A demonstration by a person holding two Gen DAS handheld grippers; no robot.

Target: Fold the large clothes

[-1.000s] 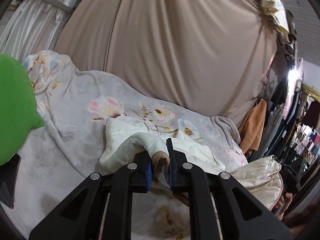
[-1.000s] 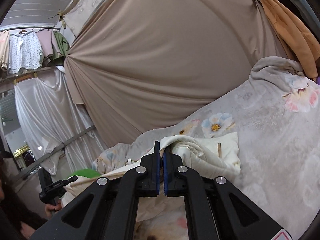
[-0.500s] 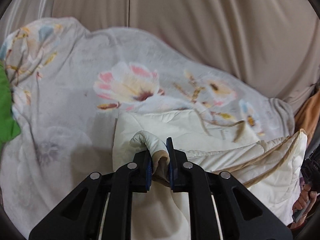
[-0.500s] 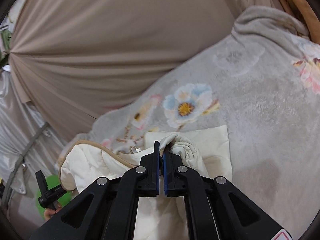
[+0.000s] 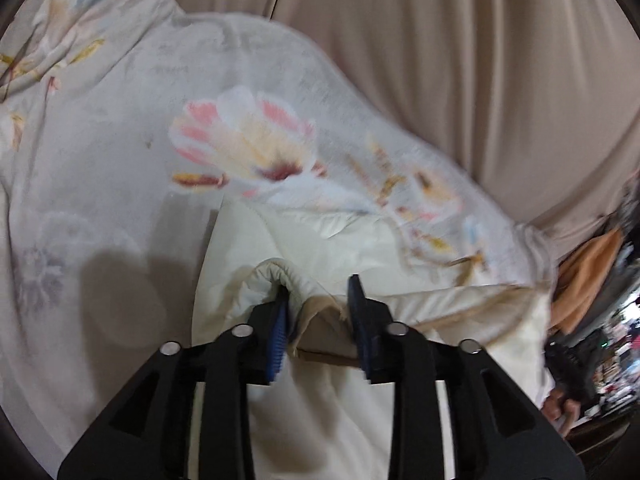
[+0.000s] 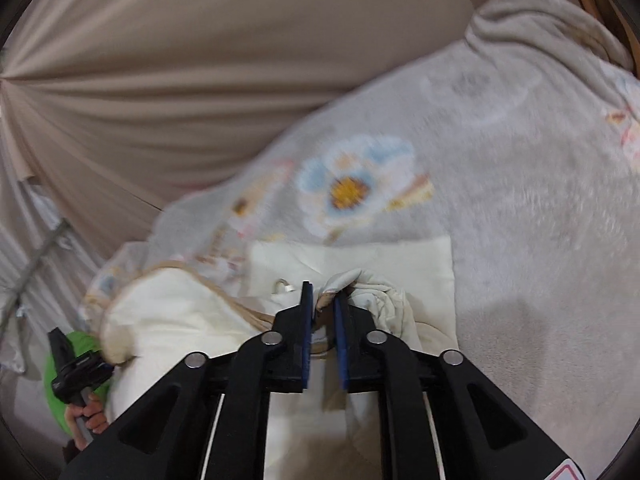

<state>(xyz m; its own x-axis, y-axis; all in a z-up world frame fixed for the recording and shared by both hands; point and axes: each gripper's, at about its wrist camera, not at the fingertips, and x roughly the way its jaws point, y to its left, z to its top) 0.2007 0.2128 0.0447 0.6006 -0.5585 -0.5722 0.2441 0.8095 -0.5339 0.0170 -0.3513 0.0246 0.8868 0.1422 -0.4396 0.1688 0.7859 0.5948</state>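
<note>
A cream padded garment with tan trim (image 5: 320, 236) lies on a grey floral blanket (image 5: 120, 140); it also shows in the right wrist view (image 6: 360, 256). My left gripper (image 5: 318, 290) is open, its jaws apart around a bunched tan-edged fold of the garment (image 5: 316, 310). My right gripper (image 6: 322, 294) has its jaws slightly parted, with a bunched fold (image 6: 336, 282) between the tips. Both grippers are low over the garment's near folded edge.
A beige curtain (image 5: 440, 60) hangs behind the bed. The blanket (image 6: 520, 200) spreads wide to the right. The other gripper and a hand in front of a green object (image 6: 76, 376) show at lower left of the right wrist view. Orange clothing (image 5: 588, 276) hangs at right.
Both grippers carried the garment's edge forward and down onto the blanket. The left jaws have opened, and the right jaws have parted a little.
</note>
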